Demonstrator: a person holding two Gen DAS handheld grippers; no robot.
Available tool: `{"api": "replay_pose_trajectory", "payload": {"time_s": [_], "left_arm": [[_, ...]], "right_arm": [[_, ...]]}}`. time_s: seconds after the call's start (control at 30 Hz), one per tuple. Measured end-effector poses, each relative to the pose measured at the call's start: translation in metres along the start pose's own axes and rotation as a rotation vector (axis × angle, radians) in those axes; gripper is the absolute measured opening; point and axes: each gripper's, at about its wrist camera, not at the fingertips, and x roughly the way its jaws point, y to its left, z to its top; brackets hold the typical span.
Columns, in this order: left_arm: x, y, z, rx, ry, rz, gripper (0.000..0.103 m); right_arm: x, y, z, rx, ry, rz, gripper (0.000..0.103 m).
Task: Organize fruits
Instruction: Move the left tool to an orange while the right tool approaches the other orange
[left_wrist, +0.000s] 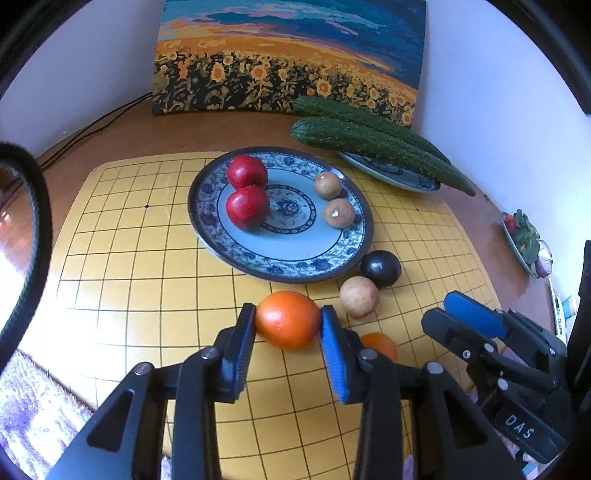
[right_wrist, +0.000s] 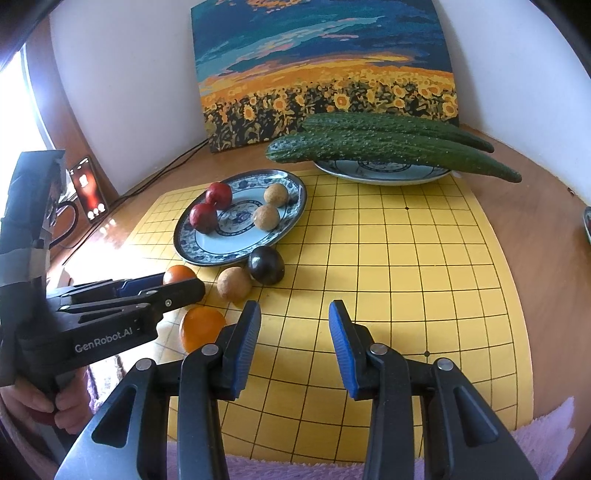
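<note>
Between the left gripper (left_wrist: 288, 321) pads sits an orange (left_wrist: 287, 319), clamped for the lift to the plate (left_wrist: 207, 229) just ahead; right gripper (right_wrist: 294, 325) waits alongside, apart and empty.

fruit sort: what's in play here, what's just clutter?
In play:
orange in left gripper
second orange
brown fruit
dark plum
fruit plate

Clutter:
cucumbers
painting
phone
</note>
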Motion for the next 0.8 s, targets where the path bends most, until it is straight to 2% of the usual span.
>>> {"api": "replay_pose_trajectory", "payload": {"time_s": [0.37, 0.8], "left_arm": [[-0.020, 0.013, -0.007, -0.006, -0.019, 0.022, 0.037], [-0.034, 0.033, -0.021, -0.040, -0.029, 0.008, 0.037]], "right_arm": [[-0.009, 0.019, -0.002, 0.000, -0.009, 0.020, 0.040], [-0.004, 0.049, -0.015, -0.044, 0.018, -0.003, 0.040]]}}
